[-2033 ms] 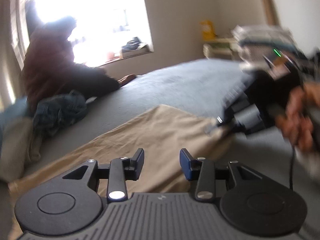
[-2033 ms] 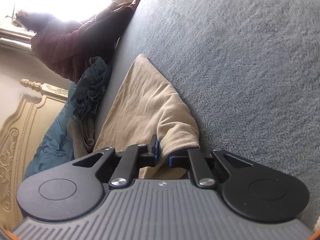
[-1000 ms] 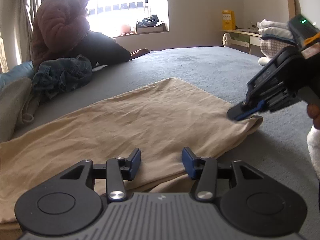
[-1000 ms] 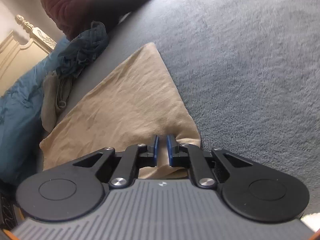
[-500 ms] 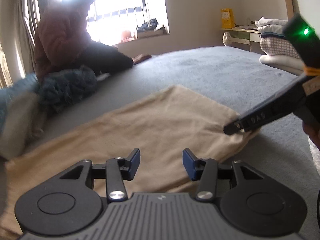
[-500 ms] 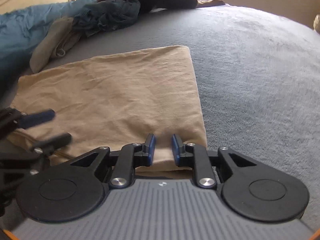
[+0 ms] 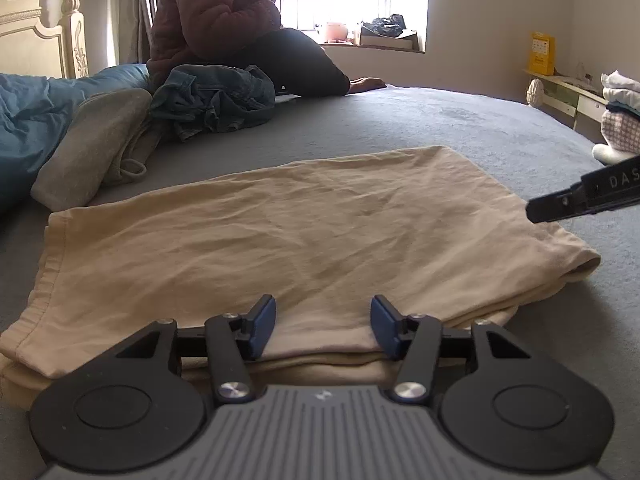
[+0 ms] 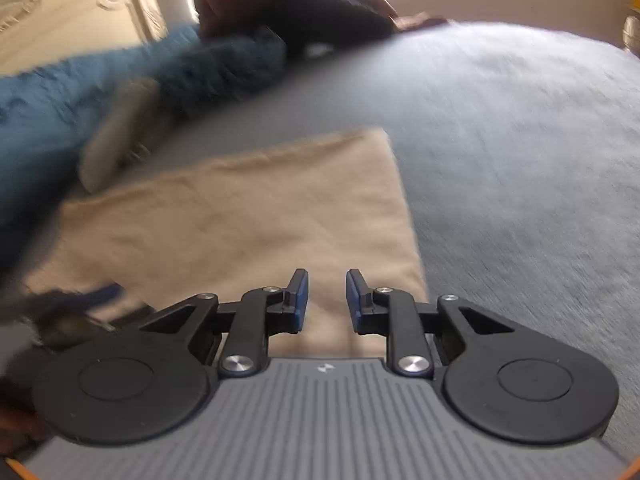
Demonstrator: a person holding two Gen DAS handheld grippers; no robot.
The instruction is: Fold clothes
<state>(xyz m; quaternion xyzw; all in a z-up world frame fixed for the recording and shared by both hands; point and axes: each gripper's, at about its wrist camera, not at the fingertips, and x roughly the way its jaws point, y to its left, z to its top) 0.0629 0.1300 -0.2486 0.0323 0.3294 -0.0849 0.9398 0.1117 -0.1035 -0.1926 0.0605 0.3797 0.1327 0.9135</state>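
A beige garment (image 7: pixel 320 216) lies folded flat on the grey bed (image 7: pixel 460 120), its near edge doubled over. My left gripper (image 7: pixel 323 326) hovers at that near edge with its jaws opening; cloth lies under them, none is pinched. My right gripper (image 8: pixel 327 300) is over the garment's (image 8: pixel 248 220) near right corner. Its jaws are opening too, with a clear gap and no cloth between the blue pads (image 8: pixel 301 284). In the left wrist view one finger of the right gripper (image 7: pixel 580 200) reaches in from the right, above the garment's right edge. The right wrist view is motion-blurred.
A person in a dark red jacket (image 7: pixel 216 16) sits at the bed's far side. Near them lie a crumpled denim garment (image 7: pixel 216 100), a grey garment (image 7: pixel 92 148) and a blue duvet (image 7: pixel 28 116). A stack of folded clothes (image 7: pixel 620 120) stands at the right.
My right gripper has let go of the garment's corner and its jaws have spread; its view has rolled level. My left jaws widened slightly. The garment now lies flat.
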